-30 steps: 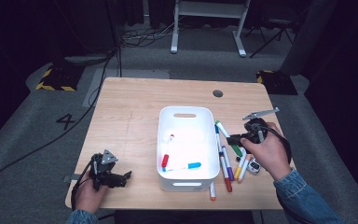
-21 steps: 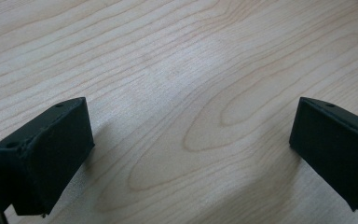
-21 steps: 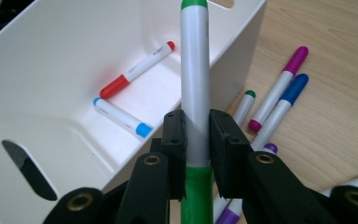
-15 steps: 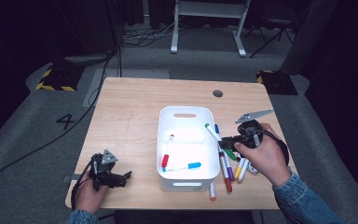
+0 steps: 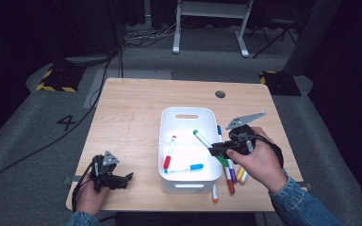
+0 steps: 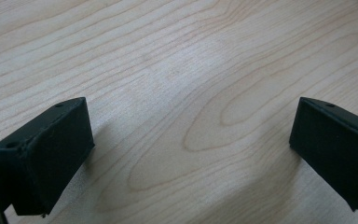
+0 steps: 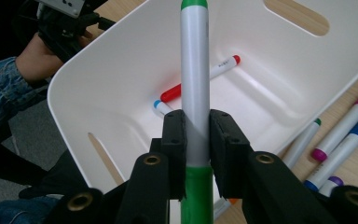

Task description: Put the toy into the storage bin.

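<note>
A: Where is the green-capped white plastic marker [image 7: 194,84]?

B: Clamped mid-barrel in the right gripper [image 7: 196,140] fingers, over the white plastic bin [image 5: 169,136]. Light, stiff, probably slick; the barrel is the place to hold.

A: Left gripper [image 6: 191,154]?

B: Fingers wide apart, empty, on the wooden worktop [image 6: 177,56].

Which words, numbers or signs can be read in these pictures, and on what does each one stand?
"4": a black number on the grey floor to the left of the wooden table.
Dark print on the red-capped white marker inside the white plastic bin: too small and blurred to read.
</note>
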`<act>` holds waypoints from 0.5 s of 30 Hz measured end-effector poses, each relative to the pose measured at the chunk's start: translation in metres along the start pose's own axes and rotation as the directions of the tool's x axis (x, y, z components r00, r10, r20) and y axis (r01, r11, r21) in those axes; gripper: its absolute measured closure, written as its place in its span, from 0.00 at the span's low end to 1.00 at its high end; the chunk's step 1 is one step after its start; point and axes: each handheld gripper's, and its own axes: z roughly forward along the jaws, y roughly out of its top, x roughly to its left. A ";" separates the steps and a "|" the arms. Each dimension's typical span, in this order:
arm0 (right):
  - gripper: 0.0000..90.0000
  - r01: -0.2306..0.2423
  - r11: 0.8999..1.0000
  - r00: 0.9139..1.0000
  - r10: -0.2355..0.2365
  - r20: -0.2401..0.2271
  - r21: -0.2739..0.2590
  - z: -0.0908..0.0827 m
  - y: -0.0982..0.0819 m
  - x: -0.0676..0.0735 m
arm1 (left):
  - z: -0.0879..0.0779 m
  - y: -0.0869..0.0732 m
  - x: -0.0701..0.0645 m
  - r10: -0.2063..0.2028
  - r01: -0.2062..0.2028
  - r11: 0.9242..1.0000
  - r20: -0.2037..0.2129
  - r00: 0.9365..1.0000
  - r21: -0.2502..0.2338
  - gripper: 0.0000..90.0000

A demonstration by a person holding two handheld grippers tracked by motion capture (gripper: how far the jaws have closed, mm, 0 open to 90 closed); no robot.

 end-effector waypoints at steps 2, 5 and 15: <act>0.86 0.002 1.000 1.000 -0.001 -0.014 0.004 0.003 0.001 0.003 | 0.000 0.000 0.000 0.000 0.000 1.000 -0.001 1.000 0.000 0.00; 0.86 0.004 1.000 1.000 -0.004 -0.029 0.010 0.007 0.002 0.007 | 0.000 0.000 0.000 0.000 0.000 1.000 0.000 1.000 0.000 0.00; 0.86 0.019 0.998 0.998 -0.016 -0.055 0.055 0.022 -0.001 0.014 | 0.000 0.000 0.000 -0.001 0.001 1.000 0.001 1.000 0.000 0.00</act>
